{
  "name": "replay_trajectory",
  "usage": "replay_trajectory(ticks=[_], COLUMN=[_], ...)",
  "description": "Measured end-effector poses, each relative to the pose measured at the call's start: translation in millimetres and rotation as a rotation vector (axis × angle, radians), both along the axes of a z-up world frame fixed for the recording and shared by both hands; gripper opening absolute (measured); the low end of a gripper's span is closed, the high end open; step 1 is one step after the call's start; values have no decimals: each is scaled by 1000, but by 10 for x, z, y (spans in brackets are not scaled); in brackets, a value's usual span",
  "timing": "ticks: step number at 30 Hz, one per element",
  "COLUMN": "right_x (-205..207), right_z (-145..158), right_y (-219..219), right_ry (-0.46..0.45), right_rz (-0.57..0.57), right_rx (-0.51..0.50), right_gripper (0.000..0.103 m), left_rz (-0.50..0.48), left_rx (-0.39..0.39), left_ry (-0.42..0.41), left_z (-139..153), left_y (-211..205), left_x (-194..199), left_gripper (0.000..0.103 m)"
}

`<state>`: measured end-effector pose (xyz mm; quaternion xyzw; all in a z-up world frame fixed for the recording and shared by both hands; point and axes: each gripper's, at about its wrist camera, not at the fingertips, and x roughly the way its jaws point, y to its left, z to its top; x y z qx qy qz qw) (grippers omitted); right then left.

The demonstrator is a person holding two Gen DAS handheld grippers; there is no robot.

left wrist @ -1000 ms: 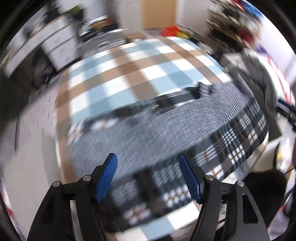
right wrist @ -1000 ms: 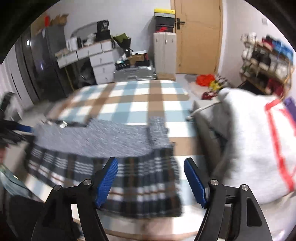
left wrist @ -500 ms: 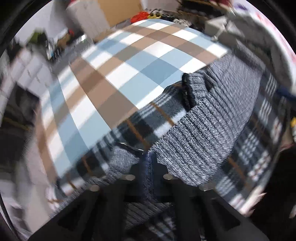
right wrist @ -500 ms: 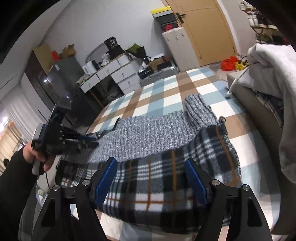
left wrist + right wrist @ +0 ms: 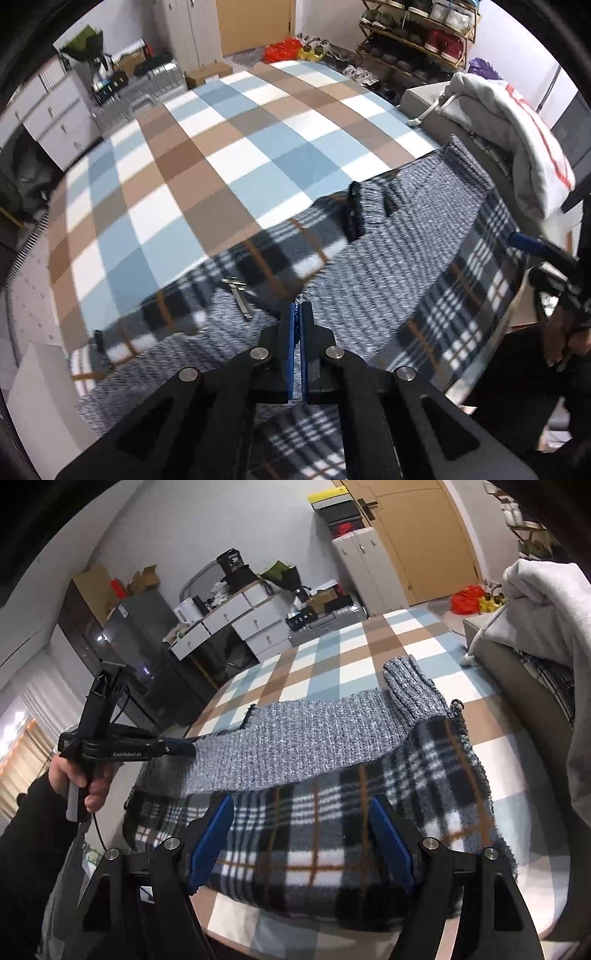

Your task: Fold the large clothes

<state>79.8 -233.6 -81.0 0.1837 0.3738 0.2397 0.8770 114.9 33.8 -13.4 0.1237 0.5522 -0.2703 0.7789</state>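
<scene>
Right wrist: left claw (image 5: pixel 184 746), marked "GenRobot.AI", clamps garment (image 5: pixel 295 746); right claw (image 5: pixel 301 836) wide

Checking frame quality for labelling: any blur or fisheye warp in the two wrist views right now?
Left wrist: grey knit garment and plaid blanket near the shut left gripper are slightly smeared; checked bedspread bulges strongly. Right wrist: sharp throughout, with the door leaning at the rim.

Grey knit cardigan (image 5: pixel 295 746) w/ dark plaid lining, blue/brown/white checked bedspread (image 5: pixel 221 147), blue fingers (image 5: pixel 391 845)
</scene>
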Motion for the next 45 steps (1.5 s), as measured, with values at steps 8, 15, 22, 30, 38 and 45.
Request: replay_trajectory(ticks=[8,15,22,30,38,45], right_x=[-15,8,-37,-37,30,213], right_z=[-10,-31,-4,-10,-84,-403], right_y=[-65,-76,-10,-27,-23,-204], right_ry=[10,26,8,16,64,204], right_rz=[-10,-7,5,-13,-60,-107], right_rx=[23,42,15,13,-32,-51], right_gripper=[77,80,80,80,80,80], left_rz=[-84,-118,-89,2,70,153], left_rx=[95,27,35,204,444,336], left_ry=[36,42,-10,-169,-304,-292], left_z=[-331,-364,-268,-180,-201,-57], left_y=[-95,-55,-16,-105,-203,-25], left_x=[36,-23,-99,-191,-18,41], left_gripper=[14,60,1,0,0,0])
